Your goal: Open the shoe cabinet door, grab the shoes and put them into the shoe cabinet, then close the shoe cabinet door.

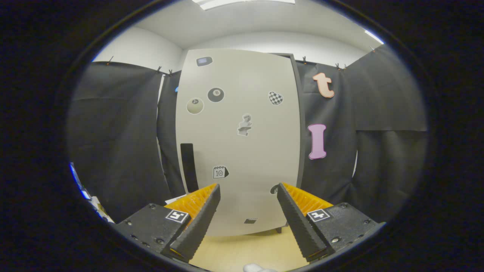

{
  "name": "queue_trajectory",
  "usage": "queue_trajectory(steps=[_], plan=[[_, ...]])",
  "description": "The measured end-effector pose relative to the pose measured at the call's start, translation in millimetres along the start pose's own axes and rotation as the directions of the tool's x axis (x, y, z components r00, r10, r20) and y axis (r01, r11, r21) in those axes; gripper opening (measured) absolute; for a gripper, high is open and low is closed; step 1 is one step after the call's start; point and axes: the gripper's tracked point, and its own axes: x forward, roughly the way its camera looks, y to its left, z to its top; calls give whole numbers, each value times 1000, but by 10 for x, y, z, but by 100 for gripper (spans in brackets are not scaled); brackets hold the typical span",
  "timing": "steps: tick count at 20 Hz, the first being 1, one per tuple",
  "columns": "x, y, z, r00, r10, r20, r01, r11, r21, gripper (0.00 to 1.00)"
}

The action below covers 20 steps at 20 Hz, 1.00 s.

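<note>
The gripper (247,192) is hovering with its fingers spread wide, pinching nothing. Just below them a pale wooden floor (245,247) is showing. Beyond the fingertips the shoe cabinet door (242,151) is standing shut, off-white, dotted with stickers, with a dark vertical handle slot (188,166) at its left. Black cloth is hanging on both sides.

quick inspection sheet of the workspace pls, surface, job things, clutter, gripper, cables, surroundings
surface: pale wood floor below the fingers.
job's things: shoe cabinet door shut, upright ahead of the fingers, stickers on it; dark handle slot near its left edge; a white object at the bottom edge, too little in frame to name.
clutter: papers low at the left, unclear.
grippers: gripper open, fingers apart, holding nothing.
cables: nothing seen.
surroundings: black cloth walls, white ceiling with lights.
</note>
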Motion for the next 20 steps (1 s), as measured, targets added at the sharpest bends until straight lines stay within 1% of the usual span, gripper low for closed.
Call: queue_trajectory(steps=[4,9,14,20], plan=[[-372,-246,-100,998,-58,-15,58,998,1,99],[-695,-490,-185,993,-116,-19,117,993,13,99],[-846,-591,-220,990,-140,-21,140,990,11,99],[-889,-555,-174,991,-132,-6,132,991,-7,99]])
